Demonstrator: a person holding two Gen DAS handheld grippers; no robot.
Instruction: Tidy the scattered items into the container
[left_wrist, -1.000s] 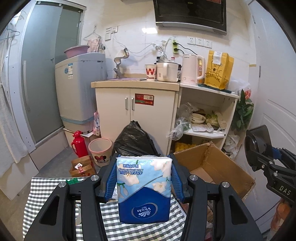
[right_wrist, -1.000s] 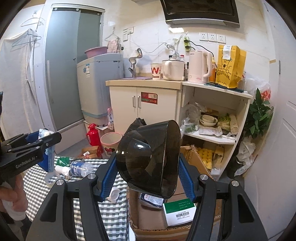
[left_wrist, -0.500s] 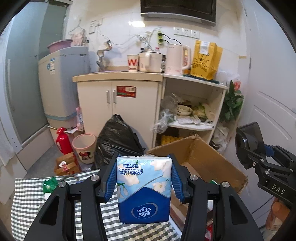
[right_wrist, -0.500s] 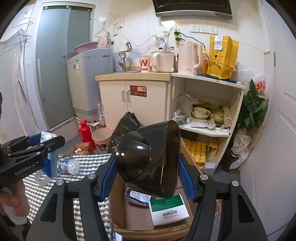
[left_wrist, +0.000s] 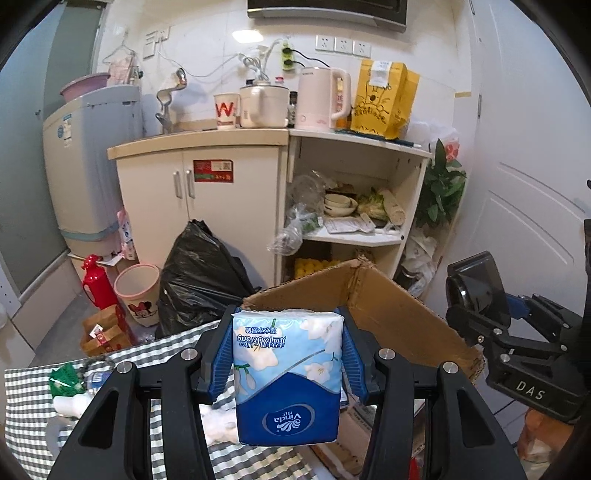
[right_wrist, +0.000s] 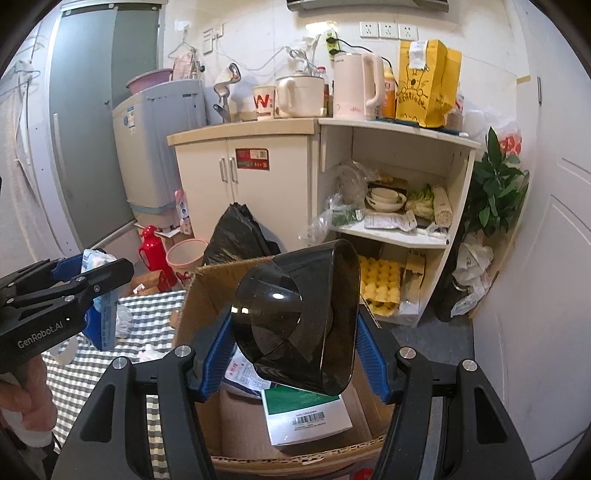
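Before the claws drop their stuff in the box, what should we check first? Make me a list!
1. Left claw grips the tissue pack firmly: ok, pads press both sides.
2. Right claw grips the dark plastic cup: ok, held sideways between the pads.
3. Cup is above the open cardboard box: ok.
4. Tissue pack is above the box: not ok, it hangs over the checkered cloth at the box's edge.
5. Space left in the box: ok, bare cardboard shows beside the green-and-white package.
6. The two claws stay apart: ok, there's a gap between them.
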